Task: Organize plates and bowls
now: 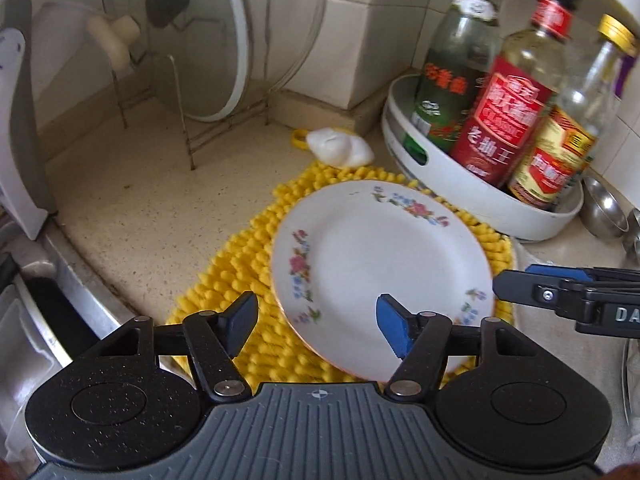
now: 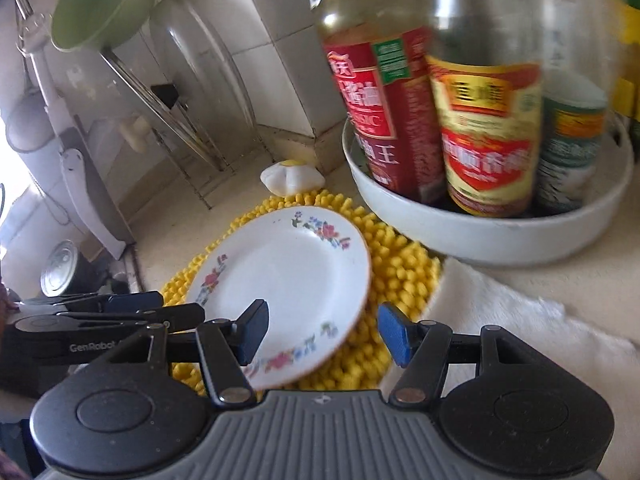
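Note:
A white plate with a flower pattern point(image 1: 380, 264) point(image 2: 288, 284) lies on a round yellow nubby mat point(image 1: 240, 280) point(image 2: 400, 280) on the counter. My left gripper point(image 1: 318, 328) hovers over the plate's near left rim with its jaws apart and nothing gripped. My right gripper point(image 2: 322, 334) hangs over the plate's near right rim, jaws also apart and empty. Each gripper shows in the other's view: the right one point(image 1: 560, 296) at the right edge, the left one point(image 2: 112, 312) at the left edge. A green bowl point(image 2: 100, 0) sits high at the back left.
A white round tray point(image 1: 480, 200) point(image 2: 480, 240) holds several sauce bottles just right of the mat. A wire rack point(image 1: 192, 112) with glass lids stands at the back. An egg-shaped white object point(image 1: 340, 148) point(image 2: 290, 176) lies behind the mat. A white cloth point(image 2: 520, 320) lies at the right. Metal bowls point(image 1: 604, 208) sit beside the tray.

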Demonstrator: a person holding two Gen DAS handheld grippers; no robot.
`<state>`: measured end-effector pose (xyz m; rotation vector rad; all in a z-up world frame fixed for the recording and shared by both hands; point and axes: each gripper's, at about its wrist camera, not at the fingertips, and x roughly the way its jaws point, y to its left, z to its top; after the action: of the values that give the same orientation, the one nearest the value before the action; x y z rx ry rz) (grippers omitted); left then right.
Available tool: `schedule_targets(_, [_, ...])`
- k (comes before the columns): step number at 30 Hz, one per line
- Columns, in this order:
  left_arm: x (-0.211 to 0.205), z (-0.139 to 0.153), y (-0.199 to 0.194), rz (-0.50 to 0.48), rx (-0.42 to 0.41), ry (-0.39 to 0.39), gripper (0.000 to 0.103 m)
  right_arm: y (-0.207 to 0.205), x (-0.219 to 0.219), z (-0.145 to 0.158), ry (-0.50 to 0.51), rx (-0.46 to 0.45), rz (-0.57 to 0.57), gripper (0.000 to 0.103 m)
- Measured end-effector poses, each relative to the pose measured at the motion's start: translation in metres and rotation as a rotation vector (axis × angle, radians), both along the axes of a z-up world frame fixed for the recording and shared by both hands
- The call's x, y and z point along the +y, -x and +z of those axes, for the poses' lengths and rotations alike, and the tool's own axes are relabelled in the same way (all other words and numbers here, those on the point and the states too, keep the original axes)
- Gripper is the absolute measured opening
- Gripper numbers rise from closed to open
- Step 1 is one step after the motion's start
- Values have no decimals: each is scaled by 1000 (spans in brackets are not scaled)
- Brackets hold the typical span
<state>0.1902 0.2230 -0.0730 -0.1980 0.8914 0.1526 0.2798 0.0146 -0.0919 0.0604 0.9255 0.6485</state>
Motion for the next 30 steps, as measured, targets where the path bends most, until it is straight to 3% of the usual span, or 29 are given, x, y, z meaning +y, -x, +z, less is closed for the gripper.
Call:
schedule_targets(5, [17,-12,-20,-15,33,29,72,-19,14,-12,27,48,-5,76])
schedule_targets(9, [17,-16,-30,-49,38,59,66,-25,20,-21,26,91,6,77])
schedule_targets(20, [18,-29,-50,-103,42,43,74,-34,23,-30,7,120,30,74])
schedule_targets(24, [12,-21,-43,-96,41,38,72,-14,19,-19,28,85,55,74])
schedule_targets(30, [12,-22,-23,-105,58,96,70,-12,7,-27,32,128,23,73])
